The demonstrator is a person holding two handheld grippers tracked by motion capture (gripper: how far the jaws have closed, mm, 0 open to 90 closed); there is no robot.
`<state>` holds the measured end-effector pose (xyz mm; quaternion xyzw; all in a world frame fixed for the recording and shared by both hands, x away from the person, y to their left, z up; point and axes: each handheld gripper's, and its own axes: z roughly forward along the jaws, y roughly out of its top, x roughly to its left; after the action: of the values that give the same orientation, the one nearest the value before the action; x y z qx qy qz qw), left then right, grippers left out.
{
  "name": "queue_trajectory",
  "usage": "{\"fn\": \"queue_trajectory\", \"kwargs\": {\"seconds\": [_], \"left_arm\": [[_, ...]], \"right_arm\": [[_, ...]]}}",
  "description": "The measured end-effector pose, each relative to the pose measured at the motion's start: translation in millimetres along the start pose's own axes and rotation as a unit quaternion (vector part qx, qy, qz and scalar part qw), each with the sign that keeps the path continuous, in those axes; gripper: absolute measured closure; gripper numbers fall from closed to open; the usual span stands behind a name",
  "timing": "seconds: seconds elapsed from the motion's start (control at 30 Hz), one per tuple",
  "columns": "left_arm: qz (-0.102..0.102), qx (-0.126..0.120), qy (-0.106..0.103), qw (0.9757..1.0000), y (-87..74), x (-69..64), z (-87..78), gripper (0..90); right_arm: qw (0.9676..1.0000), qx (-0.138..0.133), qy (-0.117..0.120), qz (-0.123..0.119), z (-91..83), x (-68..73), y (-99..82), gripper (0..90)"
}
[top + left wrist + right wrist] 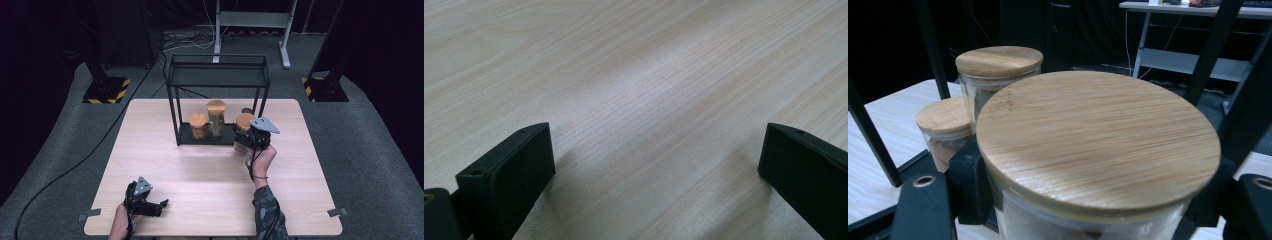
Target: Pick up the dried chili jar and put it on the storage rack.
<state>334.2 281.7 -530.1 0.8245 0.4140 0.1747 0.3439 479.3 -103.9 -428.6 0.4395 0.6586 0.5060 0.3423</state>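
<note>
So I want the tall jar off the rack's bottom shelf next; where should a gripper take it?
Grip the tall jar around its glass wall below the bamboo lid, coming level from the rack's open front. It stands upright under the top shelf, with the short jar close on its left.

The held jar [1098, 150] is cut off by the frame's bottom edge, its contents hidden behind the right tongs [243, 141].

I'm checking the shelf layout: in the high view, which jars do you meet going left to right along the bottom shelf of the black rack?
Short glass jar with wooden lid → tall glass jar with wooden lid → glass jar with wooden lid clamped in the right gripper, at the rack's right end.
</note>
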Motion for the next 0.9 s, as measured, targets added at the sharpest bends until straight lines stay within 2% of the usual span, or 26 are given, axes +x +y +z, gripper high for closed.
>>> {"fn": "queue_trajectory", "kwargs": {"seconds": [0.57,0.9], "left_arm": [[0.0,-0.001,-0.001,1.0,-0.1,-0.6,0.0,0.9],[0.001,-0.001,-0.001,1.0,-0.1,-0.6,0.0,0.9]], "right_arm": [[0.9999,0.012,-0.008,-0.001,28.5,13.2,2.2,24.6],[0.9996,0.022,-0.011,0.012,45.6,15.9,1.9,24.6]]}}
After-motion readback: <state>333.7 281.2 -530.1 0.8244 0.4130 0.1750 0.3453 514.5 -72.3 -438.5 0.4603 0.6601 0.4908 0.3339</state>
